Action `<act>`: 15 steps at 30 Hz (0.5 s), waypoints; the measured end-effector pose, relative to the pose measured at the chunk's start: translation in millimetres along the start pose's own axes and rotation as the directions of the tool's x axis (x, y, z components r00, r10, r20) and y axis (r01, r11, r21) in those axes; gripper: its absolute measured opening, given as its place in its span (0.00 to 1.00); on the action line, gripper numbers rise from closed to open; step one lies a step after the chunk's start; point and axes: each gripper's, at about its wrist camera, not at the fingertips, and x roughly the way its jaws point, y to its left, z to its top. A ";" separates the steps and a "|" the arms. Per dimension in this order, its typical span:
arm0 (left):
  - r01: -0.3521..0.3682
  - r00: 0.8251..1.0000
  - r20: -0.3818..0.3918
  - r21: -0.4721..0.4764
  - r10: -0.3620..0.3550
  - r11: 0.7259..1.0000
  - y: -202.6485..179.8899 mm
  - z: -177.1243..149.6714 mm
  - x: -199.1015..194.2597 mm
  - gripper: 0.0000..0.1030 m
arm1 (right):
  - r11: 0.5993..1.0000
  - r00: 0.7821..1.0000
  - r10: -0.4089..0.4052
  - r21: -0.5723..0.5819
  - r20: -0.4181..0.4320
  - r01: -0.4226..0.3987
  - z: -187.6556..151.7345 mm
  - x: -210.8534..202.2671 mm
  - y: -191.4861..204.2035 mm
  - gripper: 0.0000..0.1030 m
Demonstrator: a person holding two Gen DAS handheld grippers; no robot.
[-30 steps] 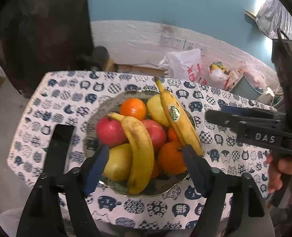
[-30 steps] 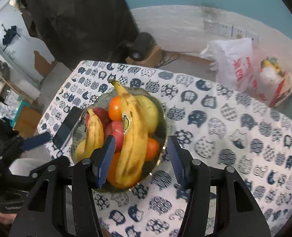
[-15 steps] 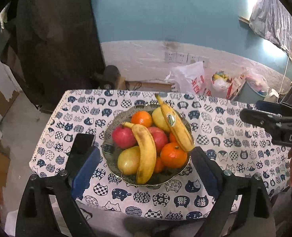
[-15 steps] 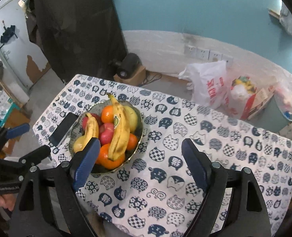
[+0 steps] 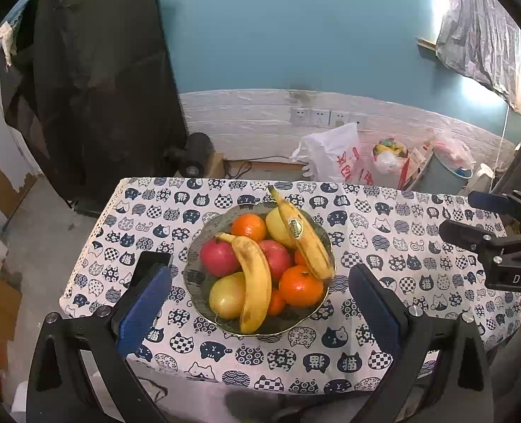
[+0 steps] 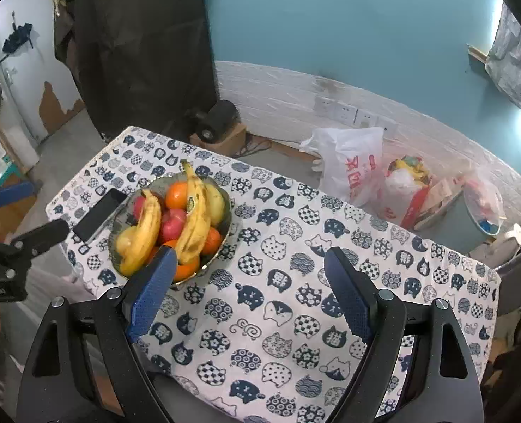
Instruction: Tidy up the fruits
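Overhead, textured blue-padded left tongs [image 5: 260, 303] gape above round, scallop-rimmed fruit bowl [image 5: 194, 257].

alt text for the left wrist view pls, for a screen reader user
A bowl piled with two bananas, oranges, red apples and a yellow pear sits on a table under a cat-print cloth. The open left gripper frames the bowl from the near side, holding nothing; the right gripper shows at the right edge.
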 end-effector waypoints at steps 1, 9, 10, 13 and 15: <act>-0.001 1.000 0.000 0.003 0.001 1.000 -0.8 0.1 0.0 0.98 | 1.000 1.000 0.001 0.005 -0.002 0.000 -0.7 0.6 -1.1 0.82; 0.001 1.000 -0.010 0.032 -0.001 0.999 -8.4 -0.3 2.2 0.98 | 1.000 1.000 -0.006 0.023 -0.022 0.007 -3.6 8.0 -9.6 0.82; 0.002 1.000 -0.008 0.034 -0.002 0.999 -9.0 0.2 2.3 0.98 | 1.000 1.000 -0.006 0.023 -0.023 0.007 -3.5 8.7 -10.3 0.82; 0.001 1.000 -0.013 0.034 0.000 0.999 -8.8 -0.2 2.6 0.98 | 1.000 1.000 -0.007 0.019 -0.028 0.008 -4.0 11.1 -10.0 0.82; 0.001 1.000 -0.017 0.033 0.000 0.999 -8.6 0.1 3.4 0.98 | 1.000 1.000 -0.007 0.017 -0.030 0.007 -4.1 12.2 -9.4 0.82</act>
